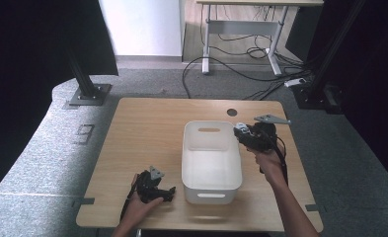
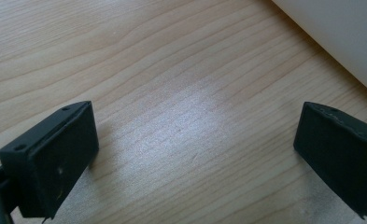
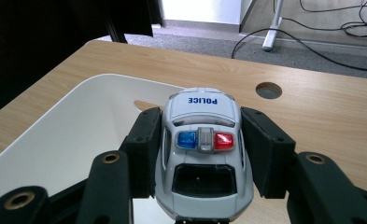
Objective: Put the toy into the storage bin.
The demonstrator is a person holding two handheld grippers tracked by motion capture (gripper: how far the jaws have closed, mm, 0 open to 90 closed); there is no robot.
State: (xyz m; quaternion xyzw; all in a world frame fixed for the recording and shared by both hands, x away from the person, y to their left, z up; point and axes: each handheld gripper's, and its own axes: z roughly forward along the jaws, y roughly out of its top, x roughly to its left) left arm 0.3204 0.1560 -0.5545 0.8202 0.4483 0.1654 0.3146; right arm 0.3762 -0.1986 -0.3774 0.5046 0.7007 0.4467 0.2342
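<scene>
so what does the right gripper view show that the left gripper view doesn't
The right gripper view alone shows a toy police car clamped between the right gripper jaws, with its blue and red roof lights and the word POLICE. It also shows the round hole in the tabletop and the cables on the floor beyond. The left gripper view alone shows the left gripper with jaws wide apart and bare wood between them. Both views take in the wooden table and part of the white bin.

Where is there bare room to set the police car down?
The white bin is empty inside. The table is bare left of the bin and along its far edge, short of the round hole. Crowded spot: near-left corner, where the left gripper rests.
</scene>
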